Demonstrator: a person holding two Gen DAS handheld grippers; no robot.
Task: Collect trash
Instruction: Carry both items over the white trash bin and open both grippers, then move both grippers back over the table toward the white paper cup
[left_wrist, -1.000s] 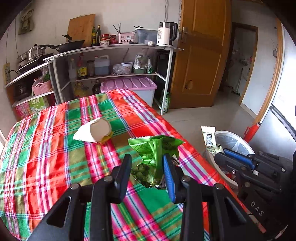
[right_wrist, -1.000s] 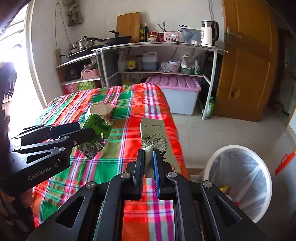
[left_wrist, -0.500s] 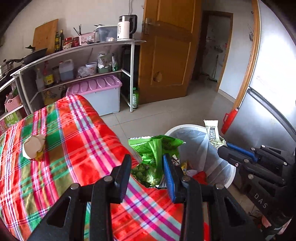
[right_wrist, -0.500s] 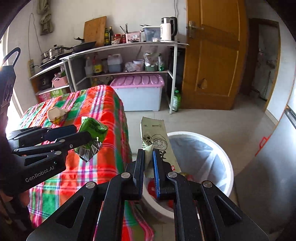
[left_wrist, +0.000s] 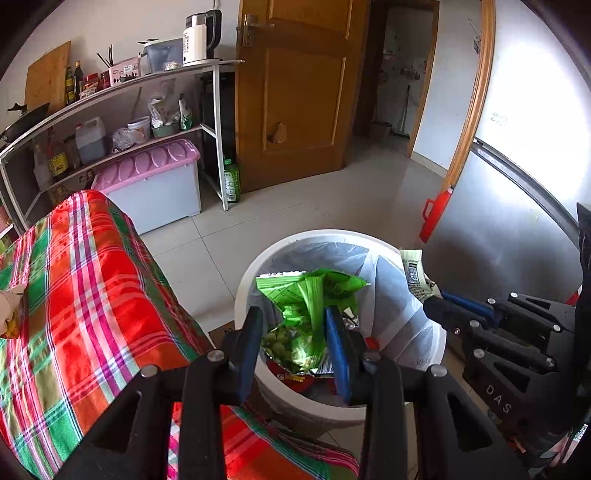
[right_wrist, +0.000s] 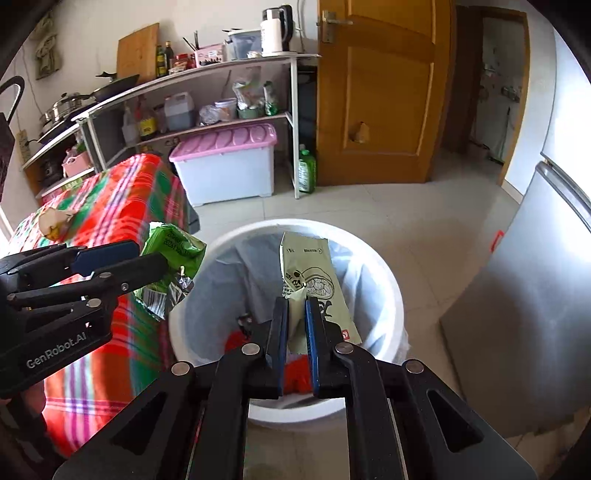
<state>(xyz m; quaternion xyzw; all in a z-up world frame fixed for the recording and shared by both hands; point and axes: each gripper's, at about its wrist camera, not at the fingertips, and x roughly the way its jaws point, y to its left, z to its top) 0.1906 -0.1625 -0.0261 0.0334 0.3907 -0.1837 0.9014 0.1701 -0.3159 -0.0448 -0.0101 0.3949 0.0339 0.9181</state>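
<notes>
Two pieces of trash were held over the bin. The green snack bag (left_wrist: 310, 295), crumpled and open at the top, was pinched between the pads of the left gripper (left_wrist: 295, 347), whose jaws stood part-closed around its bulk; it hung above the near-left part of the rim, so that a release would probably drop it inside. The pale olive wrapper (right_wrist: 314, 280), flat and stiff, stood upright from the tightly closed jaws of the right gripper (right_wrist: 296, 332), over the middle of the opening. The white trash bin (right_wrist: 384, 273), lined with a translucent bag and already holding red and other wrappers, stood on the tiled floor just beside the corner of the table with the plaid cloth (left_wrist: 92, 295). One crumpled beige scrap (right_wrist: 55, 223) lay on the cloth, well apart from the bin, apparently yet to be collected.
</notes>
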